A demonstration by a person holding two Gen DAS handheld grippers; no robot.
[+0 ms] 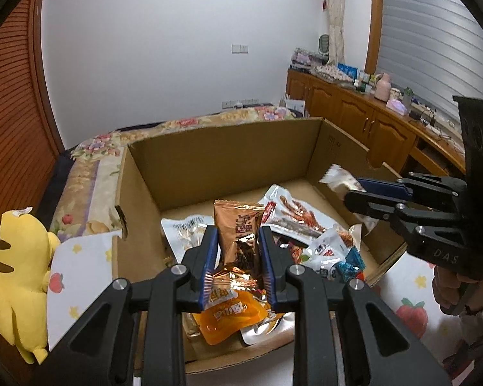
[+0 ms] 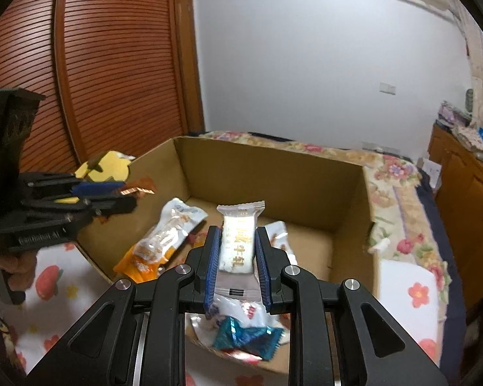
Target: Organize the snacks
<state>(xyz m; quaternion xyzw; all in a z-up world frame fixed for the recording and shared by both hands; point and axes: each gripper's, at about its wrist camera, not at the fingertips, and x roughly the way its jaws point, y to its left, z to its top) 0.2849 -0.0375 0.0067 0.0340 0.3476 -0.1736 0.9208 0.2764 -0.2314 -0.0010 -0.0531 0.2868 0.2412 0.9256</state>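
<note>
Left tool (image 1: pixel 238 263) clenched on copper packet (image 1: pixel 240 225), right tool (image 2: pixel 236 265) on white bar (image 2: pixel 238 241), lettering seemingly blurred.

On my left feed, the right gripper (image 1: pixel 351 193) body reads "DAS"; on my right feed, the white packet (image 2: pixel 238 241) carries gold Chinese characters, "牛轧" legible, and the left gripper's (image 2: pixel 128 197) embossed lettering stays blurred

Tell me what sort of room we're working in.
Most likely a bedroom: a bed with a floral bedspread, a wooden louvered wardrobe door, and a yellow plush toy beside the cardboard box.
</note>
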